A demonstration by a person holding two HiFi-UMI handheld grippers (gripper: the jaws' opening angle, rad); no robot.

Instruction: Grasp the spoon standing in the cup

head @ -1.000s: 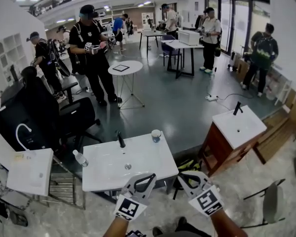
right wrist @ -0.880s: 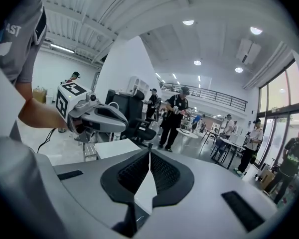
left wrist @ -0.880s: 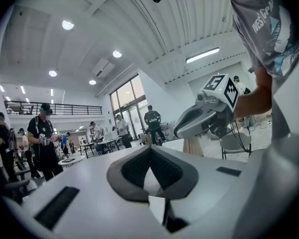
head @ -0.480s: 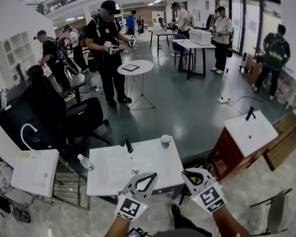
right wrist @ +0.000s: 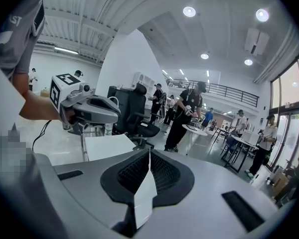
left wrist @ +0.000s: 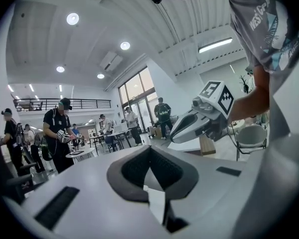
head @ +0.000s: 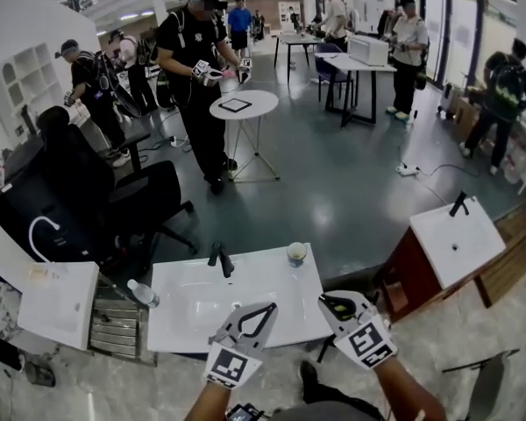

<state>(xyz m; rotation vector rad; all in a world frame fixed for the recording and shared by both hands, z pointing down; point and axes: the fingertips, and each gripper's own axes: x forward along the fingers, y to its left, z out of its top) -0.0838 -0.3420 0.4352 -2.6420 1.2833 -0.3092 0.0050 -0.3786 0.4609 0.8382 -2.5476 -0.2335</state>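
Note:
A small cup stands at the far right corner of a white sink counter. It is too small in the head view to make out a spoon in it. My left gripper hovers over the counter's front edge, shut, with nothing between its jaws. My right gripper is just off the counter's right front corner, also shut and empty. Both are well short of the cup. The cup is outside both gripper views. In those, the left gripper and right gripper show their pads pressed together.
A dark faucet stands at the counter's back and a clear bottle lies by its left edge. A second sink cabinet is to the right, a smaller sink to the left. An office chair and several people stand beyond.
The counter and cup have come nearer in the head view, and both grippers now reach its front edge. Both stay shut.

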